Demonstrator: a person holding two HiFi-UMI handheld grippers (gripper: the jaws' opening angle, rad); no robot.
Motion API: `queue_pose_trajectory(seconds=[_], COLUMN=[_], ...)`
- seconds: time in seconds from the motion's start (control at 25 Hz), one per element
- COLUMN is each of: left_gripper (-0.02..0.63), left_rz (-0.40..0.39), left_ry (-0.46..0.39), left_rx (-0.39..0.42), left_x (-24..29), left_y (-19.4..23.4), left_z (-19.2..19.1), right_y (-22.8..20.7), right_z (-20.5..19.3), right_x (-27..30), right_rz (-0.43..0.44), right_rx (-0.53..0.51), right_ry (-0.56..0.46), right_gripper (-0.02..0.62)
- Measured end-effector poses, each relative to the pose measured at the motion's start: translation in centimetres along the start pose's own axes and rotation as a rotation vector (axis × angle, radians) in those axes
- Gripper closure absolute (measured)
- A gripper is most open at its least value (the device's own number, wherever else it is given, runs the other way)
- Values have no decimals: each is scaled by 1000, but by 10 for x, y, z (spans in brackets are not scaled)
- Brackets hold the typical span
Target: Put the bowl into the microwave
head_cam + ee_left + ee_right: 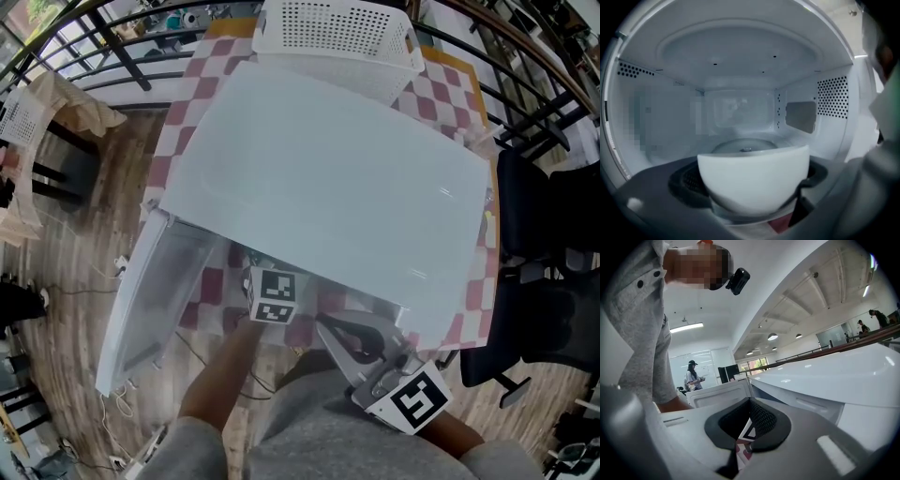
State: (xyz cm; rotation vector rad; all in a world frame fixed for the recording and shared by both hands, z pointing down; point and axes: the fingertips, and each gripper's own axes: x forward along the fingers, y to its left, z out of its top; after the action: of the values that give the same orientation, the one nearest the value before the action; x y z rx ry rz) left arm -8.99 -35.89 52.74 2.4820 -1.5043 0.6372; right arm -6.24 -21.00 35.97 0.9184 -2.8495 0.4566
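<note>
Bowl [752, 173], smooth, white, round-sided, clamped in left hand-held gripper [750, 185] at mouth of microwave [323, 183]; right hand-held gripper [749, 430] jaws together.

Opens straight ahead into the microwave cavity [740, 117], free above the turntable [745, 146], walled close on both sides, door [150, 291] swung out left.

Left gripper [751, 185] clamping bowl [752, 164], right gripper [749, 422] closed

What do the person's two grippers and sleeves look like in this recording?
The left gripper and right gripper have pale grey bodies and black curved fingers with a dotted texture. Each carries a cube with black-and-white square markers. The sleeves are grey and stop above the forearms.
</note>
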Motion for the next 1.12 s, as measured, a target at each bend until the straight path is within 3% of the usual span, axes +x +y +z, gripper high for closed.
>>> queue_pose_trajectory(seconds=[0.28, 0.64, 1.12], left_gripper=[77, 75, 75], left_rz=[25, 69, 62], left_ry=[-16, -26, 15], left_rx=[-14, 23, 77], left_x=[1, 3, -7], left_y=[7, 9, 13], left_z=[2, 2, -8], right_y=[7, 16, 22], right_z=[1, 2, 7], right_x=[-2, 2, 4], right_rz=[-3, 1, 7], right_rx=[-11, -15, -25], right_ry=[-9, -9, -16], right_gripper=[595, 595, 595])
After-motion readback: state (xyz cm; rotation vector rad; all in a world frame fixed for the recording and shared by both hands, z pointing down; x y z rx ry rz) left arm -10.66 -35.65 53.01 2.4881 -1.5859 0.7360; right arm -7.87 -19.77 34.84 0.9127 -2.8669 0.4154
